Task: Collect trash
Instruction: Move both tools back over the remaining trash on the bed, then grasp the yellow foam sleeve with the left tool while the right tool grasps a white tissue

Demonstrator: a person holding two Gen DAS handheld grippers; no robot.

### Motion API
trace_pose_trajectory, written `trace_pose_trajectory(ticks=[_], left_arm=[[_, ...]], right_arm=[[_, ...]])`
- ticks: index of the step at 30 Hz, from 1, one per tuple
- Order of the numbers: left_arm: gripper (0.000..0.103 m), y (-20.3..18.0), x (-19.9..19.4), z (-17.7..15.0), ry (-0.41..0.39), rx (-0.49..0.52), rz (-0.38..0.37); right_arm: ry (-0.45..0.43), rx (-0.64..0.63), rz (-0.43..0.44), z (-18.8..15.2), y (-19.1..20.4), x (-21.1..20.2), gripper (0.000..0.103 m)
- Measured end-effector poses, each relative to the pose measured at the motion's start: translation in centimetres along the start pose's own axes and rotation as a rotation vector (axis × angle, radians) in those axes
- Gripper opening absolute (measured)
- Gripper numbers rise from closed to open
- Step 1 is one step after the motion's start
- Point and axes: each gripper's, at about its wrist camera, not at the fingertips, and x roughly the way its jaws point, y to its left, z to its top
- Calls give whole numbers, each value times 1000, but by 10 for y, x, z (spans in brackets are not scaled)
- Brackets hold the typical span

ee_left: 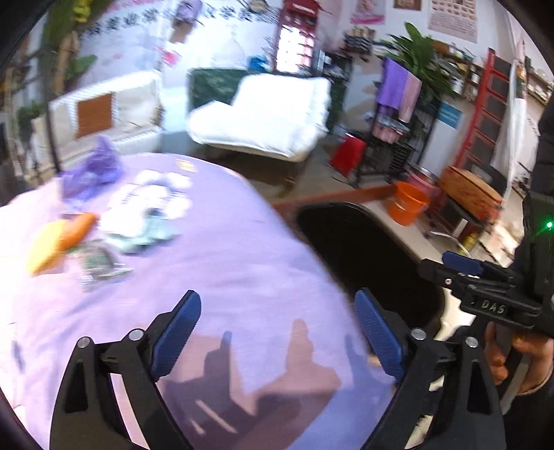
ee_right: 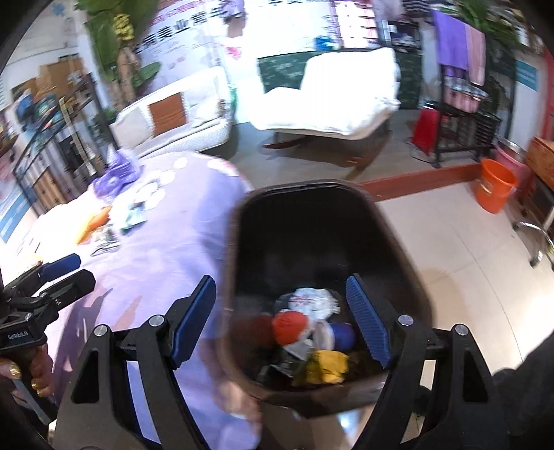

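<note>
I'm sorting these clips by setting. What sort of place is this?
Probably a shop or showroom lounge rather than a home: white sofas, stocked display racks and wall posters ring a purple-clothed table beside a black trash bin.

Your left wrist view looks forward and down over the lilac tablecloth [ee_left: 242, 263], close above it. Your right wrist view faces down into the black bin [ee_right: 329, 242], near its rim. Both views share tablecloth, bin and white armchair [ee_left: 266, 117].
</note>
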Motion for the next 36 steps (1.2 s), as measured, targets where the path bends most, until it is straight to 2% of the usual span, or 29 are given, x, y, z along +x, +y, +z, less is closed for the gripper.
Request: trace_pose_trajectory(ticks=[12,19,25,28,33,36], left_arm=[[94,129,-42,-19,-28,-115,281],[94,189,-39,-16,11,-133,378],[94,226,-20,-4,17,-138,402],[94,240,-6,3,30,-106,416],[94,248,18,11,78,-32,458],[94,250,26,17,91,-12,440]], right_arm=[[41,-179,217,29,129,46,77],[97,-231,286,48,189,90,75],[121,-288,280,69,227,129,71],[137,-292,284,80,237,146,69],[166,-290,289,94,251,180,64],[187,-279,283,101,261,200,63]])
